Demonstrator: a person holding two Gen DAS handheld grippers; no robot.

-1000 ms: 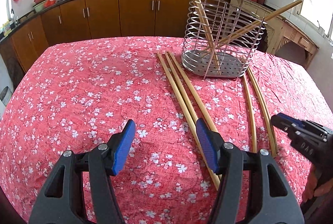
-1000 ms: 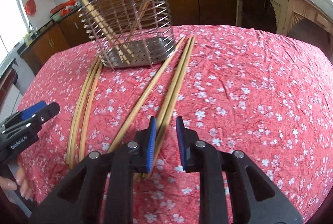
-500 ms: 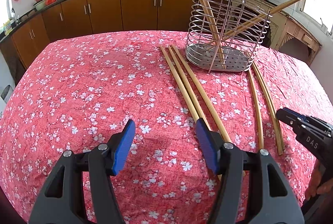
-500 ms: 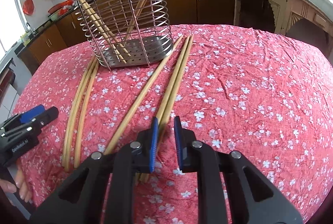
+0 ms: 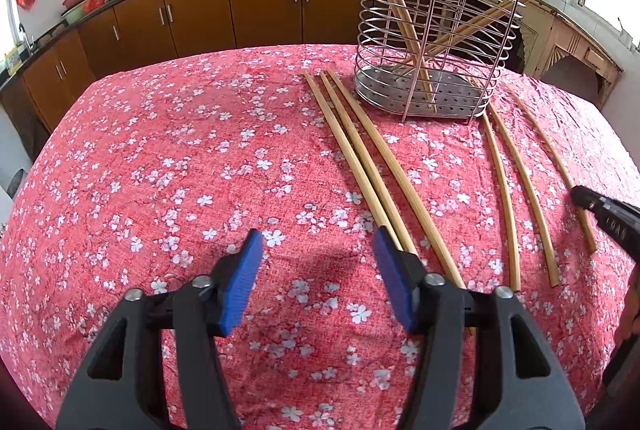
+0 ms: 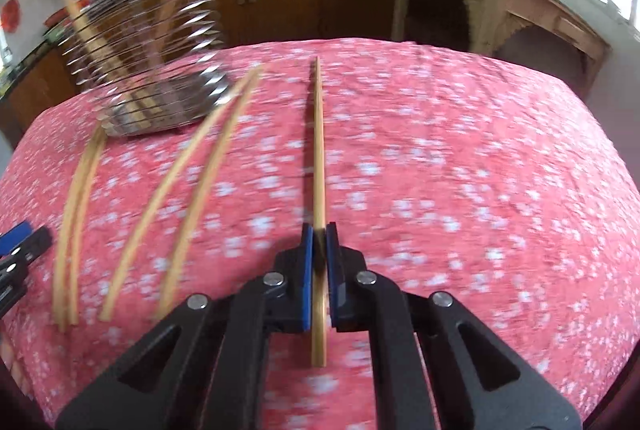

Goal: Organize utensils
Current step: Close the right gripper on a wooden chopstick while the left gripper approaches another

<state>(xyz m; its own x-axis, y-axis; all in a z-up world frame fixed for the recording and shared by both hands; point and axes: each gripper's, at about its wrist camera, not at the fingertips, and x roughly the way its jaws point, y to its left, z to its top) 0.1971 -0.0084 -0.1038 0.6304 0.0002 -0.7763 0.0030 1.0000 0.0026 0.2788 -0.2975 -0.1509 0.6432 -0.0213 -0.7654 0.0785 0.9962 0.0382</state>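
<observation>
Right wrist | right hand-held gripper (image 6: 319,230) clamps chopstick (image 6: 318,150) | tablecloth (image 6: 460,150) beneath

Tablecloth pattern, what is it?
Red tablecloth with small white blossoms, sharpest in the left wrist view.

The cloth (image 5: 168,166) on the desk is salmon red with small white blossoms. The chopsticks (image 5: 360,166) are pale bamboo yellow — the rack (image 5: 436,42) is shiny silver wire. Each gripper (image 5: 316,278) is black with blue pads (image 5: 240,286). The cabinets (image 5: 264,6) are orange-brown with silver handles under a black counter.
</observation>
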